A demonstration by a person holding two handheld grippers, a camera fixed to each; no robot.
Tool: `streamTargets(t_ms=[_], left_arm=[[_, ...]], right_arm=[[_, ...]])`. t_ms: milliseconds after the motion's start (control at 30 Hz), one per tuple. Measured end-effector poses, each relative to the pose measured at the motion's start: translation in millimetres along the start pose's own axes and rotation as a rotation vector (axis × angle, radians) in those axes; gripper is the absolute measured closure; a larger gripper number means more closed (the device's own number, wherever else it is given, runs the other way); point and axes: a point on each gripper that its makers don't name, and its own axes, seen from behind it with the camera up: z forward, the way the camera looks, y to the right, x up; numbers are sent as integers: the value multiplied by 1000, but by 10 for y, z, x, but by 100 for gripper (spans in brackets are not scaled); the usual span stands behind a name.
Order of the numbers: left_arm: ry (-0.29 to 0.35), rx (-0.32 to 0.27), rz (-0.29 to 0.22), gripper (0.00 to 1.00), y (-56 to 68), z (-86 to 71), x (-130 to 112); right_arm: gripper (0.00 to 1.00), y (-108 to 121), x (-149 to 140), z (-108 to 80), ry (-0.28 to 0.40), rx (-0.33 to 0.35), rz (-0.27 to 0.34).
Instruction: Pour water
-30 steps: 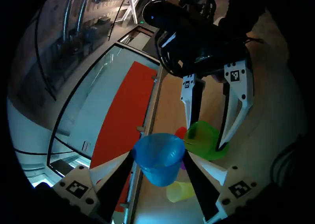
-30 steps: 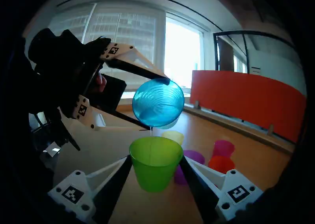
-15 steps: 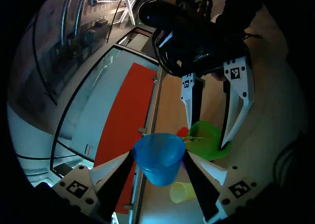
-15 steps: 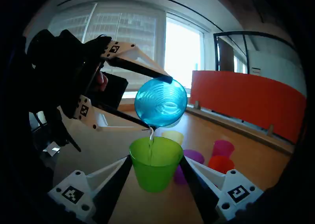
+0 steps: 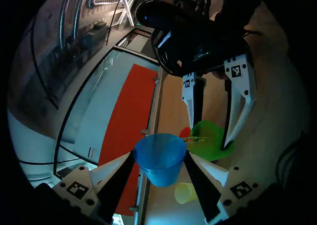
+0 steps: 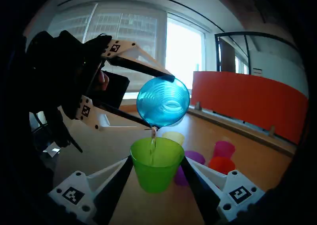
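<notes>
Right gripper view: blue cup (image 6: 163, 102) fills green cup (image 6: 156, 165).

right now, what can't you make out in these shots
Water left in blue cup: right gripper view, tinted ridged plastic hides it.
Fill level in green cup: same view, its tinted wall blurs it.
Purple cup: right gripper view, partly behind green cup.
Yellow cup: left gripper view, partly behind jaws.
</notes>
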Motion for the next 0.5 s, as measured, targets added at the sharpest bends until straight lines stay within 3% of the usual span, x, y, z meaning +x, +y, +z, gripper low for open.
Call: streamTargets(t_ms=[500], left_arm=[[1, 9, 25, 12, -17, -13, 5]], right_arm=[[9, 0, 6, -10, 1, -3, -9]])
